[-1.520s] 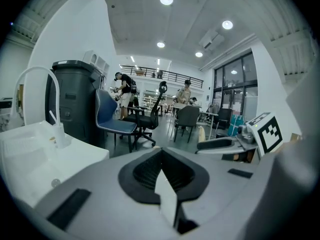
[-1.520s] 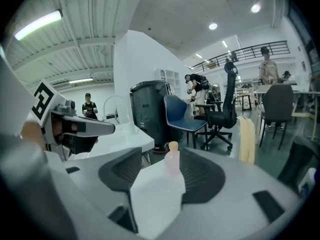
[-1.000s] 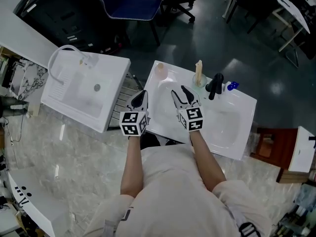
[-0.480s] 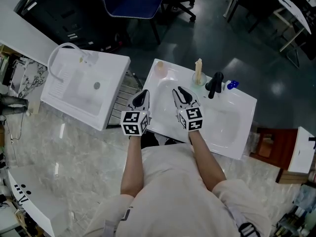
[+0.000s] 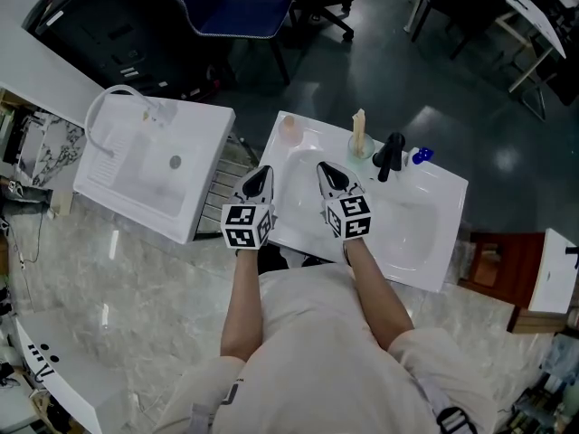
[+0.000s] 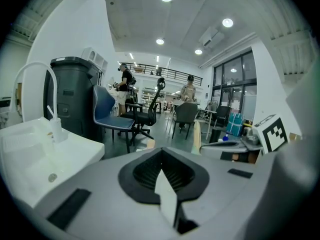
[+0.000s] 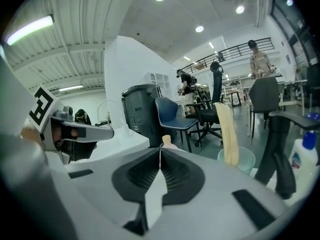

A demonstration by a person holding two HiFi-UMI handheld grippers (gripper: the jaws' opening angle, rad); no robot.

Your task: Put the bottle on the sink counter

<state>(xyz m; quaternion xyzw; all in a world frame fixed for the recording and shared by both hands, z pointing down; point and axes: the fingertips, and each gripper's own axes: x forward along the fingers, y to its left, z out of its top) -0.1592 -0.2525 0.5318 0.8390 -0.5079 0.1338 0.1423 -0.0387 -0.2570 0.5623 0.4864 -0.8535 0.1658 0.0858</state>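
Small peach bottle (image 5: 290, 127) stands upright on the far-left corner of the sink worktop (image 5: 448, 208), free of both tools. A 2nd one, a white bottle w/ blue cap (image 5: 419, 156), stands at the back, just right of the black tap (image 5: 391, 155). Can't tell which one the task means, but both already sit on the worktop.

Just changed: R tool (image 5: 324, 168), over the basin, has just been closing its jaws, now pressed together w/ nothing btw them. Both bottles stand where they stood a sec ago, so that closing grabs nothing. My read: placing is done, or the task isn't under way. L tool (image 5: 261, 174) hangs just left of the sink edge, jaws also together, empty.

Head view gives the layout. Only the right gripper view shows the peach bottle's cap (image 7: 168, 143) dead ahead beyond the jaw tips, plus the label on the white bottle w/ blue cap. Left gripper view adds the neighbouring white sink (image 6: 45, 159) and ppl far off in the room
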